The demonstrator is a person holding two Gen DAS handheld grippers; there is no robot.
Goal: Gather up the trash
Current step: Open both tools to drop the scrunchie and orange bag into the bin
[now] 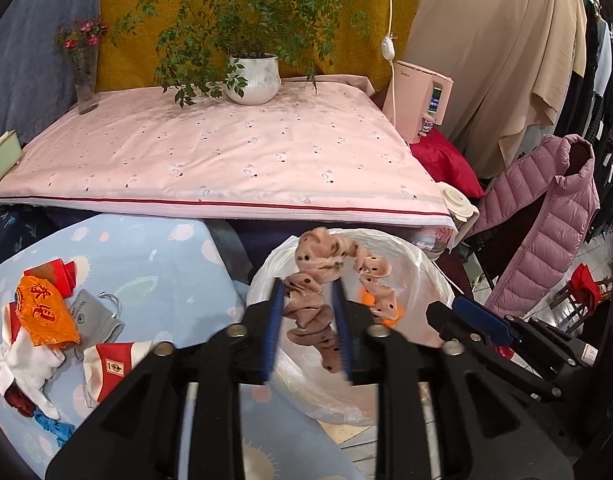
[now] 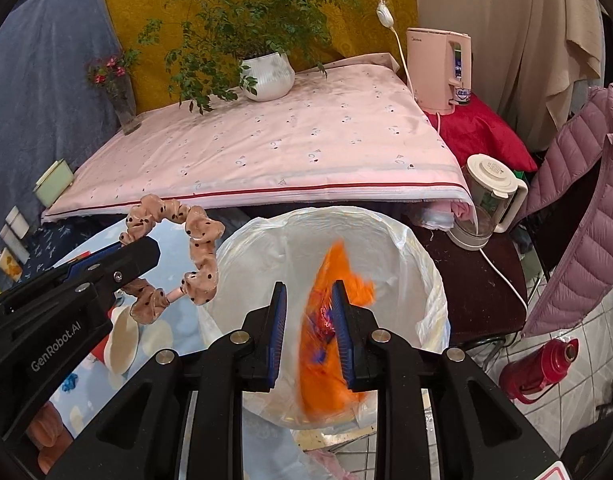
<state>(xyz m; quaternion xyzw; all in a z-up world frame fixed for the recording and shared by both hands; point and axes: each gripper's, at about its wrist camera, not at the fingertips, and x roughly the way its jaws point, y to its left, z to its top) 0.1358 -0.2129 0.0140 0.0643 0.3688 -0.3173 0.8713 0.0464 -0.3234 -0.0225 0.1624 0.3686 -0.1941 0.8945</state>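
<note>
A bin lined with a clear plastic bag (image 1: 410, 252) (image 2: 390, 232) stands in front of the pink bed. My left gripper (image 1: 310, 312) is shut on a beige dotted scrunchie headband (image 1: 318, 280) and holds it over the bin's left rim; it also shows in the right wrist view (image 2: 202, 248). My right gripper (image 2: 310, 320) is open over the bin, and a blurred orange wrapper (image 2: 330, 344) is between its fingers, falling into the bag. More scraps lie on the blue sheet: an orange bag (image 1: 46, 312), a grey pouch (image 1: 94, 320), red-and-white pieces (image 1: 110, 364).
A pink mattress (image 1: 226, 160) with a potted plant (image 1: 250, 80) and a flower vase (image 1: 84, 80) lies behind the bin. A pink kettle (image 2: 442, 68), a blender jug (image 2: 486, 200), a red thermos (image 2: 538, 364) and a pink puffer vest (image 2: 578, 200) are to the right.
</note>
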